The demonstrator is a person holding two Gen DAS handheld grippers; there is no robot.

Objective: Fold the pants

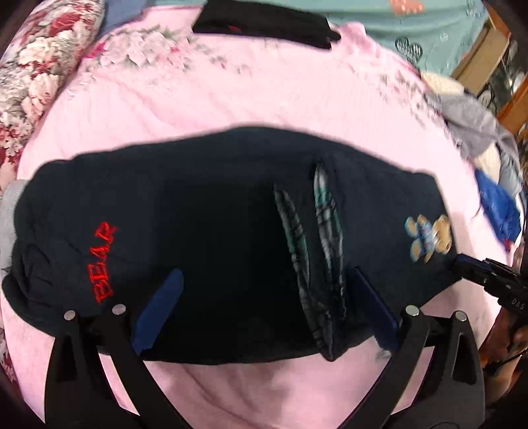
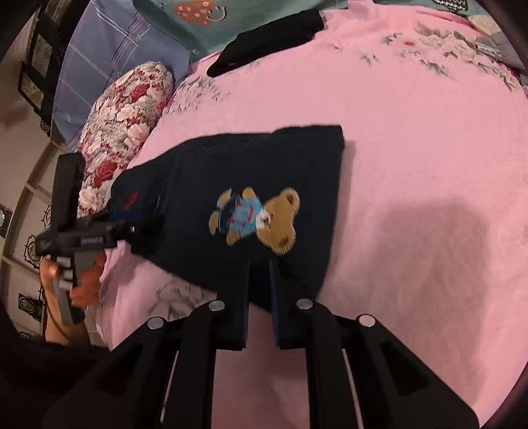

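While the dark pants (image 1: 211, 237) lie folded on the pink bedspread (image 1: 231, 99), I see my left gripper (image 1: 264, 290) spread wide over them. My right gripper (image 2: 260, 280) is narrowed at their near edge; I cannot tell whether it pinches cloth.

Red embroidered "BEAR" on the dark pants (image 1: 214, 231); "DAS" on the right hand-held gripper (image 1: 475, 269).

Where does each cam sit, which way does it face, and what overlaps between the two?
Left wrist: on the left gripper, looking down its open fingers over the dark pants on the pink bedspread; the right gripper shows at the right edge.
Right wrist: on the right gripper, fingers close together at the pants' near edge, facing the floral pillow; the left gripper and the person's hand show at left.
Shared: pants, bear patch, red BEAR lettering, bedspread, black garment.
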